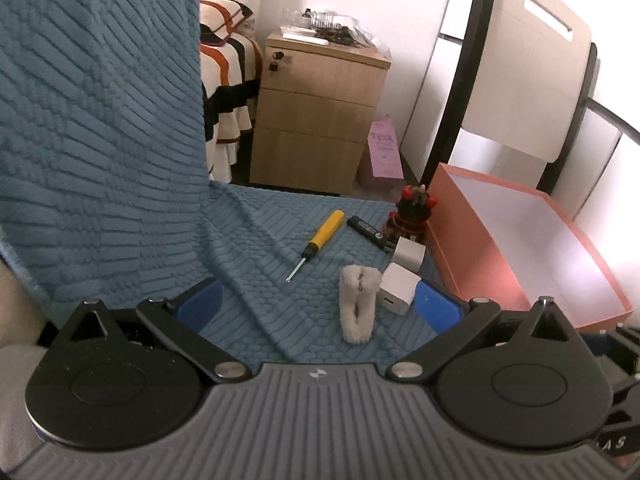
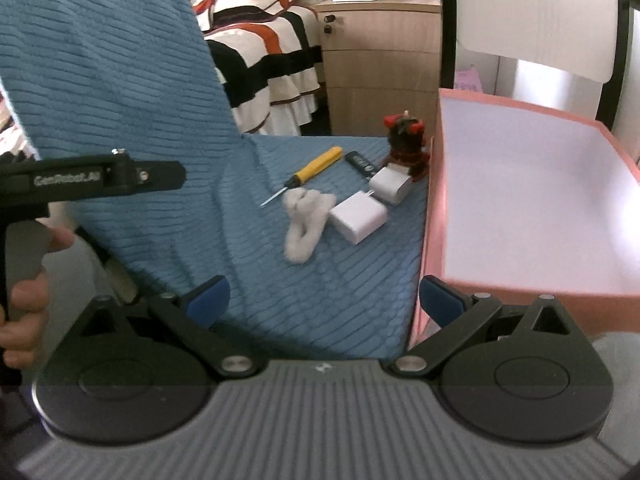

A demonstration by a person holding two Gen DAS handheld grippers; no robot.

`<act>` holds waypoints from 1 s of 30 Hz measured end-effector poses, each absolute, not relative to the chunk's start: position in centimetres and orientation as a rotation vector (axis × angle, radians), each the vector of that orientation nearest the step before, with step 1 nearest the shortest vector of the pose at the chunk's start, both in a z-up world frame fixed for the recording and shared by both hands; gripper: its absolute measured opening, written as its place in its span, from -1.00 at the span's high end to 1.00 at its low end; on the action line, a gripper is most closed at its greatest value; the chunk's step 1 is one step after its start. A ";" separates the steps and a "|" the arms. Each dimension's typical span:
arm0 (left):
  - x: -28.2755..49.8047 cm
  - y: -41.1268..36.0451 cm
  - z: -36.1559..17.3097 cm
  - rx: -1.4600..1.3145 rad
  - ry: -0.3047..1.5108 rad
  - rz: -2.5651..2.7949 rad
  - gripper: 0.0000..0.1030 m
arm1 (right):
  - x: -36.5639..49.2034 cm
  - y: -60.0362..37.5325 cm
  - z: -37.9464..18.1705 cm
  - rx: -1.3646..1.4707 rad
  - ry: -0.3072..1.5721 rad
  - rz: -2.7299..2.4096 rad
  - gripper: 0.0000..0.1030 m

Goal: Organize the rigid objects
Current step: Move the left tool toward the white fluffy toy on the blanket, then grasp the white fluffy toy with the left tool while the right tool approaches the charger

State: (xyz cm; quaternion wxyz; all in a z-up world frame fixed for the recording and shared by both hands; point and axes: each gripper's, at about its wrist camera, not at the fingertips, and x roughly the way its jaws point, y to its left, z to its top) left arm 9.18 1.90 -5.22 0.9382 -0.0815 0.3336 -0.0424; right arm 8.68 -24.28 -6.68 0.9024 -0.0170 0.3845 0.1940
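Observation:
On a blue textured cloth lie a yellow screwdriver point(image 1: 320, 236) point(image 2: 308, 174), a black lighter point(image 1: 370, 232) point(image 2: 360, 164), two white charger cubes point(image 1: 408, 254) point(image 1: 398, 288) point(image 2: 390, 186) point(image 2: 358, 216), a dark figurine with red horns point(image 1: 412, 216) point(image 2: 408, 144) and a white fluffy cloth piece point(image 1: 358, 304) point(image 2: 304, 220). A pink box point(image 1: 468, 256) point(image 2: 432, 216) with a white inside stands open to the right. My left gripper point(image 1: 320, 306) is open and empty, just short of the fluffy piece. My right gripper point(image 2: 322, 300) is open and empty, near the box's front corner.
The cloth point(image 1: 100, 120) rises over a chair back on the left. Beyond the edge stand a wooden drawer cabinet point(image 1: 316, 116), a striped bed point(image 2: 264, 52) and a chair back point(image 1: 528, 64). The left gripper's handle and hand point(image 2: 24, 240) show at the right view's left.

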 end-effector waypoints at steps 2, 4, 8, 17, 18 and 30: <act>9.8 1.9 -5.5 -0.162 0.670 -0.093 -1.00 | 9.5 -24.3 -6.9 -0.049 0.790 0.399 -0.99; 10.4 1.9 -5.9 -0.170 0.668 -0.110 -1.00 | 10.1 -24.2 -7.1 -0.058 0.784 0.398 -0.94; 12.0 1.7 -6.8 -0.172 0.675 -0.149 -1.00 | 11.1 -23.5 -7.4 -0.088 0.767 0.415 -0.89; 15.0 2.7 -9.0 -0.281 0.689 -0.230 -0.98 | 12.8 -20.7 -8.6 -0.192 0.733 0.465 -0.40; 15.4 2.7 -9.3 -0.279 0.699 -0.236 -0.95 | 13.0 -20.5 -8.8 -0.190 0.737 0.466 -0.35; 20.3 1.6 -12.3 -0.267 0.804 -0.319 -0.51 | 15.2 -18.2 -12.0 -0.296 0.701 0.439 -0.25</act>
